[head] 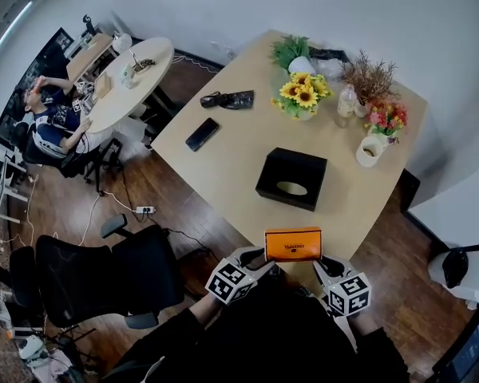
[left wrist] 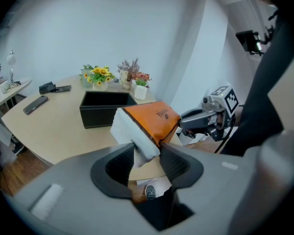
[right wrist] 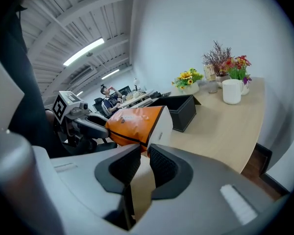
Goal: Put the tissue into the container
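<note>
An orange tissue pack (head: 292,244) with white ends hangs over the near edge of the wooden table (head: 239,154), held between both grippers. In the left gripper view my left gripper (left wrist: 146,155) is shut on the pack's white end (left wrist: 137,141). My right gripper (right wrist: 143,155) has its jaws close together, pinching the lower edge of the pack (right wrist: 137,121) from the other side. In the head view the left gripper (head: 259,255) and right gripper (head: 326,263) flank the pack. The open black container (head: 291,178) stands on the table just beyond it.
Behind the container stand sunflowers (head: 303,94), dried flowers, a bottle (head: 346,104) and a white mug (head: 370,150). A phone (head: 202,134) and a black object (head: 227,99) lie at the table's left. An office chair (head: 96,278) is at lower left; a person (head: 52,118) sits at a round table.
</note>
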### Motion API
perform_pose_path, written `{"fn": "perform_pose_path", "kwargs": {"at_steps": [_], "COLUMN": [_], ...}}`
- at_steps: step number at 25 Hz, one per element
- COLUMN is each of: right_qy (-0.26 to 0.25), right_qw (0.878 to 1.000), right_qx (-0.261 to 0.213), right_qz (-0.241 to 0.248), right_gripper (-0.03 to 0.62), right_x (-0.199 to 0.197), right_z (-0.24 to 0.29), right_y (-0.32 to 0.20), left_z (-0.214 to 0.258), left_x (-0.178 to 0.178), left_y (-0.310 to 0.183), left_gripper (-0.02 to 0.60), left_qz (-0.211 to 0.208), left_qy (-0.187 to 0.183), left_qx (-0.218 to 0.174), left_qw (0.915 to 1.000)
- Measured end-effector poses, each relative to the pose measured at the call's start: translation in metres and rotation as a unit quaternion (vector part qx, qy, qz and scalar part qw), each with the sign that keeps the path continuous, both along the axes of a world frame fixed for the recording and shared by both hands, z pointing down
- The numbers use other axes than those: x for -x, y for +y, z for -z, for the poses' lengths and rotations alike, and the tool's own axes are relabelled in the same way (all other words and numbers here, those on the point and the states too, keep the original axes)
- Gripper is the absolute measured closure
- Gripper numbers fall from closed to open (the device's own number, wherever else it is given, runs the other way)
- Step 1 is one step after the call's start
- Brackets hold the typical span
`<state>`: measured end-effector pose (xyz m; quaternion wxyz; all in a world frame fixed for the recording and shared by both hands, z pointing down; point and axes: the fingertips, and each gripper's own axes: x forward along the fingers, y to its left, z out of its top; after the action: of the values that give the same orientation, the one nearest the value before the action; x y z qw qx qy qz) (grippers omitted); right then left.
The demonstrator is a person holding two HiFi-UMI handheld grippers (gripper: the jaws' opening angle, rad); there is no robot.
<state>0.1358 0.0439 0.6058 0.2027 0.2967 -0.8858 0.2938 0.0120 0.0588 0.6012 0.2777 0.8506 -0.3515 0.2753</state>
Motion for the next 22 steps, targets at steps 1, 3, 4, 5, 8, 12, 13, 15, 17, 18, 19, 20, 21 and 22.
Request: {"fn": "perform_pose_path", "kwargs": {"at_steps": [1, 3, 4, 5, 8, 12, 13, 15, 17, 18, 19, 20, 21, 22], "right_qy": [-0.005, -0.011, -0.012, -0.012, -0.009, -0.009, -0.009, -0.006, -0.001, 0.001, 0.003, 0.005, 0.007, 0.009], "right_qw": [1.0, 1.0, 1.0, 0.999, 0.999, 0.998, 0.997, 0.996, 0.995, 0.994, 0.993, 0.993, 0.992, 0.992], "right_qx": [-0.007, -0.021, -0.027, -0.034, -0.048, -0.049, -0.051, -0.056, -0.063, -0.067, -0.069, -0.072, -0.074, -0.076], "right_qz": [-0.003, -0.009, -0.01, -0.011, -0.015, -0.042, -0.051, -0.066, -0.079, -0.085, -0.09, -0.095, -0.099, -0.103], "right_gripper": [0.533, 0.534, 0.534, 0.534, 0.536, 0.536, 0.536, 0.536, 0.537, 0.537, 0.537, 0.537, 0.537, 0.537], "right_x": [0.0, 0.002, 0.005, 0.007, 0.013, 0.028, 0.032, 0.038, 0.043, 0.045, 0.047, 0.048, 0.05, 0.051], "right_z": [0.009, 0.026, 0.035, 0.044, 0.066, 0.09, 0.096, 0.105, 0.112, 0.114, 0.115, 0.117, 0.117, 0.117], "right_y": [-0.002, -0.007, -0.01, -0.013, -0.023, -0.039, -0.045, -0.059, -0.077, -0.086, -0.095, -0.104, -0.113, -0.12], "left_z": [0.008, 0.025, 0.032, 0.039, 0.057, 0.081, 0.087, 0.098, 0.106, 0.108, 0.109, 0.11, 0.111, 0.111], "left_x": [0.0, 0.002, 0.005, 0.007, 0.013, 0.027, 0.032, 0.038, 0.043, 0.045, 0.047, 0.048, 0.05, 0.051], "left_y": [-0.002, -0.008, -0.011, -0.015, -0.03, -0.055, -0.063, -0.082, -0.102, -0.112, -0.122, -0.131, -0.14, -0.148], "left_gripper": [0.437, 0.437, 0.437, 0.437, 0.437, 0.437, 0.437, 0.437, 0.439, 0.437, 0.437, 0.439, 0.439, 0.439], "left_qz": [0.0, -0.002, -0.004, -0.008, -0.028, -0.06, -0.067, -0.074, -0.078, -0.08, -0.082, -0.083, -0.084, -0.085], "left_qy": [0.001, 0.002, 0.004, 0.006, 0.021, 0.035, 0.039, 0.047, 0.052, 0.054, 0.056, 0.058, 0.059, 0.06], "left_qx": [-0.009, -0.027, -0.033, -0.036, -0.042, -0.063, -0.069, -0.08, -0.09, -0.095, -0.1, -0.103, -0.106, -0.108], "left_qw": [1.0, 0.9996, 0.9995, 0.9993, 0.9985, 0.9956, 0.9946, 0.993, 0.9915, 0.9907, 0.9901, 0.9895, 0.989, 0.9887]}}
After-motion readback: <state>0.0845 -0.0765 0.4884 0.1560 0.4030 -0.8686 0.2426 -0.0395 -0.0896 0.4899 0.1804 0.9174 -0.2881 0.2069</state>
